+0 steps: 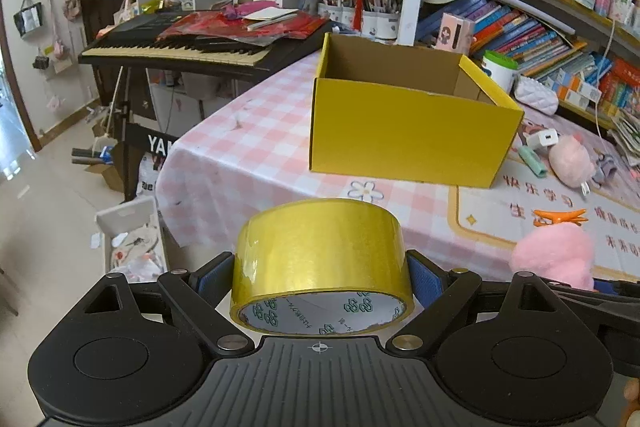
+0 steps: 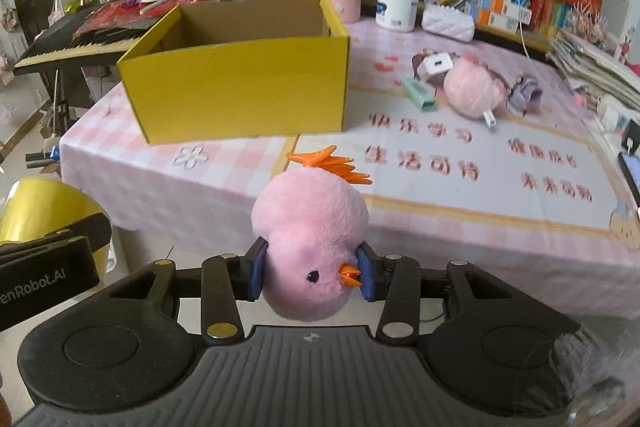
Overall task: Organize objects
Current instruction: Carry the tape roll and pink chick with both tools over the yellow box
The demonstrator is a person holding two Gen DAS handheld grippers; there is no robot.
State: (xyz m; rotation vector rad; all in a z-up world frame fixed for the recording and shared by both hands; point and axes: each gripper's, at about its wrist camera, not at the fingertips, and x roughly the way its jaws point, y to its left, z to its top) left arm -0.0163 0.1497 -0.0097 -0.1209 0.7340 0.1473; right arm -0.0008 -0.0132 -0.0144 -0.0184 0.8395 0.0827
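Gripping tape (image 1: 322,259) between left tool (image 1: 322,281) pads.

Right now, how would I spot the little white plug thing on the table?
Find the big yellow box on the pink checked tablecloth. To its right lies a pink plush ball; the white charger touches its far-left side, the only hard white cube there.

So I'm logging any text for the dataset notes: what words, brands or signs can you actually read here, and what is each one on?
"YA", cut off by the tablecloth: keyboard stand panel.
"enRobot.AI", start cut off: left gripper body, seen from the right wrist.
"快乐学习": desk mat; its other red lines are blurred.
Green logos and small print inside the tape roll core: too small to read.
Book spines: unreadable.
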